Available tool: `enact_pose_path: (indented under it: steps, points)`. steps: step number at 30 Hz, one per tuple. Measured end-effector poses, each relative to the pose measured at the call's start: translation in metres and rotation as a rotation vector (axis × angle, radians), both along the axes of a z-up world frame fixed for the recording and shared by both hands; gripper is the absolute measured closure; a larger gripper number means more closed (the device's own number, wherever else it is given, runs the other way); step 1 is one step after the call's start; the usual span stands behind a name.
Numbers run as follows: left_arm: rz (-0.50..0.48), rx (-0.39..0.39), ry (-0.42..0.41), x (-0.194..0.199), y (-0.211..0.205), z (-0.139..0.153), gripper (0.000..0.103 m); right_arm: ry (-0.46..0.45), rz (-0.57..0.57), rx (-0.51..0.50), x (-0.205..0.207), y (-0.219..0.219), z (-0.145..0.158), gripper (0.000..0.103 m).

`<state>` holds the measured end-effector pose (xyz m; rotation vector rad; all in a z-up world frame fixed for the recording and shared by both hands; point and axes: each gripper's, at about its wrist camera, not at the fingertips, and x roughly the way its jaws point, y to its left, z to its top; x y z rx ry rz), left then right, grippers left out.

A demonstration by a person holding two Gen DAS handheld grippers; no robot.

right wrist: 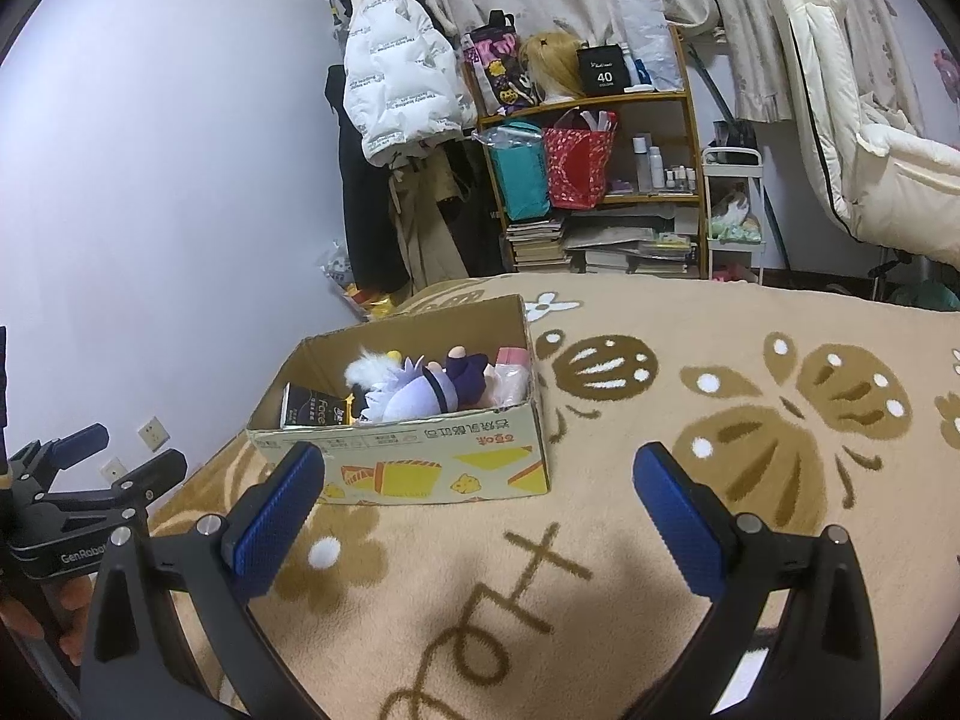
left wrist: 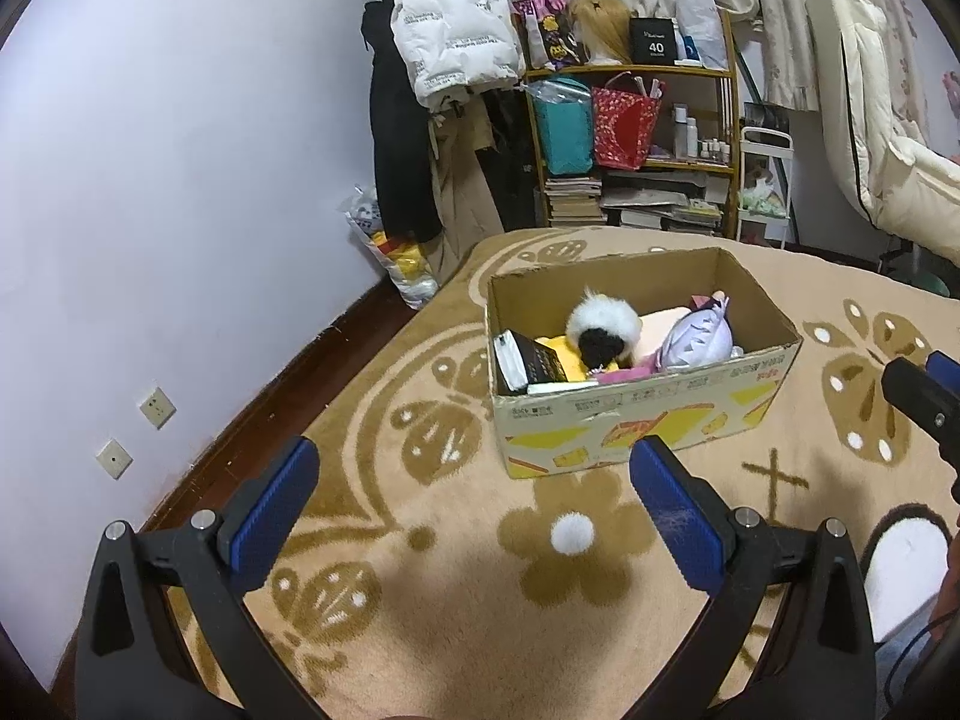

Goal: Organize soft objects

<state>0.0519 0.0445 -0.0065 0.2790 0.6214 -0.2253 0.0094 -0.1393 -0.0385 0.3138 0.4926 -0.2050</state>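
Observation:
A cardboard box (left wrist: 648,414) stands on a beige patterned blanket (left wrist: 420,630). It holds a black-and-white fluffy toy (left wrist: 600,330), a pale purple plush doll (left wrist: 699,339), a yellow item and a dark packet. The box (right wrist: 408,456) and the doll (right wrist: 414,396) also show in the right wrist view. A small white pom-pom (left wrist: 572,532) lies on the blanket in front of the box; it shows in the right wrist view too (right wrist: 324,552). My left gripper (left wrist: 474,504) is open and empty above the pom-pom. My right gripper (right wrist: 480,510) is open and empty to the right of the box.
A shelf (left wrist: 636,150) with bags, books and bottles stands behind the blanket, next to hanging coats (left wrist: 432,90). A white chair (left wrist: 870,120) is at the right. A wall with sockets (left wrist: 157,407) and a dark floor edge are at the left.

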Motion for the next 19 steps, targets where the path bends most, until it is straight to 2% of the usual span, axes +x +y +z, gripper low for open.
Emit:
enact_pose_path:
  steps: [4, 19]
  points:
    - [-0.007, -0.022, 0.002, -0.0011, 0.0030, 0.0022, 0.001, -0.007, 0.009, -0.003, -0.0006, -0.0009, 0.0009, 0.000]
    - [-0.015, -0.021, -0.015, -0.0025, 0.0011, 0.0041, 0.001, -0.002, -0.002, -0.013, -0.0010, -0.0027, 0.0011, 0.000]
